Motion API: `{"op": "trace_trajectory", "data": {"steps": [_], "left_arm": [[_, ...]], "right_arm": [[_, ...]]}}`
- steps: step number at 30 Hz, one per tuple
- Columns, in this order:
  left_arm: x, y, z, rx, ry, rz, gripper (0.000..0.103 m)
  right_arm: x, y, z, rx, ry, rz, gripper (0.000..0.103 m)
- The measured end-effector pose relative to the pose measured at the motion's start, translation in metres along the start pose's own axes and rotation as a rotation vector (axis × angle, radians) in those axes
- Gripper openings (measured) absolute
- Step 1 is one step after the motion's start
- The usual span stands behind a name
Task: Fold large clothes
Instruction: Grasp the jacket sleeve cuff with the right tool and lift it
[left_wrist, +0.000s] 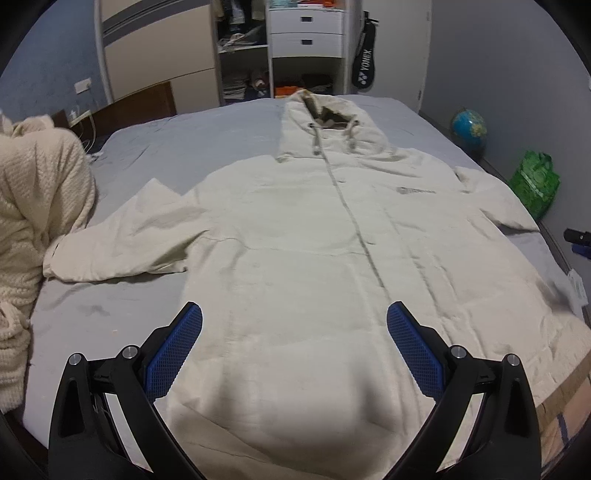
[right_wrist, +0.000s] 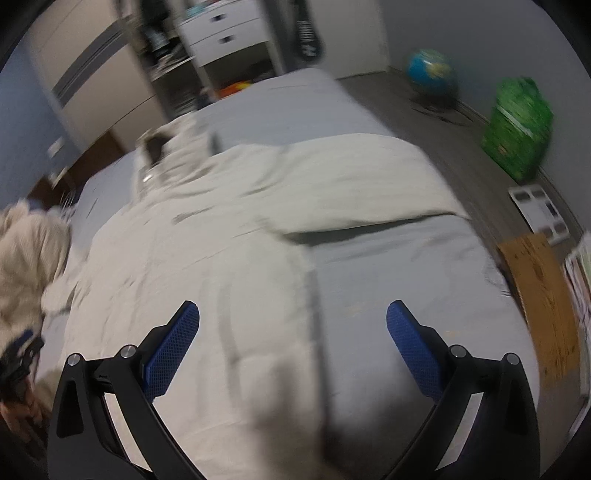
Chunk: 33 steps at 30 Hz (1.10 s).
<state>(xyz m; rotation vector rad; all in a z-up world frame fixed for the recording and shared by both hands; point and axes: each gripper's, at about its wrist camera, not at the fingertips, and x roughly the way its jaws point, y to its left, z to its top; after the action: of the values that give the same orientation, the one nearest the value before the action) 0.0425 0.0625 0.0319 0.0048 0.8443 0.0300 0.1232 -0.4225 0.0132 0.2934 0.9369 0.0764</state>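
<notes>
A large cream hooded jacket (left_wrist: 295, 236) lies flat and face up on a grey bed (left_wrist: 184, 136), hood at the far end, both sleeves spread sideways. My left gripper (left_wrist: 294, 332) hovers open above the jacket's lower hem, its blue pads wide apart and holding nothing. In the blurred right wrist view the same jacket (right_wrist: 207, 258) fills the left and middle, with its right sleeve (right_wrist: 354, 184) stretched toward the bed's right side. My right gripper (right_wrist: 293, 332) stands open over the jacket's right side edge and the bare sheet (right_wrist: 406, 280), empty.
A knitted cream blanket (left_wrist: 33, 229) is heaped at the bed's left edge. Wardrobe shelves and white drawers (left_wrist: 306, 33) stand beyond the bed. On the floor to the right are a globe (left_wrist: 468, 127), a green bag (left_wrist: 535, 182) and flat cardboard (right_wrist: 543, 302).
</notes>
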Motion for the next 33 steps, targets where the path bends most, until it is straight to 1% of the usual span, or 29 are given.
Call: {"op": "trace_trajectory", "data": {"steps": [2, 4, 9, 11, 13, 15, 17, 19, 22, 24, 26, 31, 33], "left_arm": [[0.002, 0.008, 0.001, -0.025, 0.006, -0.001, 0.096], [0.005, 0.015, 0.001, -0.050, 0.015, 0.008, 0.096], [0.016, 0.028, -0.003, -0.112, 0.060, 0.013, 0.096], [0.019, 0.034, -0.004, -0.146, 0.067, 0.009, 0.096], [0.022, 0.041, -0.005, -0.186, 0.073, 0.007, 0.096], [0.023, 0.045, -0.007, -0.218, 0.074, 0.005, 0.096], [0.022, 0.046, -0.007, -0.228, 0.071, 0.002, 0.096], [0.023, 0.045, -0.007, -0.225, 0.068, 0.003, 0.096], [0.025, 0.043, -0.007, -0.221, 0.073, 0.007, 0.096], [0.028, 0.042, -0.007, -0.216, 0.080, 0.009, 0.096], [0.030, 0.041, -0.007, -0.209, 0.088, 0.012, 0.096], [0.033, 0.043, -0.008, -0.219, 0.095, 0.013, 0.096], [0.035, 0.044, -0.008, -0.225, 0.102, 0.013, 0.096]], "right_arm": [[0.006, -0.038, 0.011, 0.084, -0.005, 0.001, 0.097], [0.011, -0.068, 0.021, 0.158, -0.013, 0.010, 0.097], [0.020, -0.141, 0.042, 0.373, -0.049, 0.093, 0.097], [0.026, -0.166, 0.045, 0.455, -0.053, 0.141, 0.097], [0.039, -0.193, 0.047, 0.573, -0.052, 0.223, 0.096], [0.054, -0.210, 0.049, 0.668, -0.049, 0.297, 0.094], [0.071, -0.220, 0.050, 0.728, -0.038, 0.340, 0.089], [0.085, -0.224, 0.052, 0.755, -0.029, 0.361, 0.084], [0.103, -0.225, 0.055, 0.783, -0.023, 0.383, 0.081], [0.112, -0.225, 0.058, 0.801, -0.021, 0.389, 0.080], [0.123, -0.229, 0.059, 0.825, -0.011, 0.387, 0.075], [0.138, -0.238, 0.066, 0.871, -0.023, 0.384, 0.074], [0.143, -0.242, 0.071, 0.896, -0.032, 0.384, 0.071]]}}
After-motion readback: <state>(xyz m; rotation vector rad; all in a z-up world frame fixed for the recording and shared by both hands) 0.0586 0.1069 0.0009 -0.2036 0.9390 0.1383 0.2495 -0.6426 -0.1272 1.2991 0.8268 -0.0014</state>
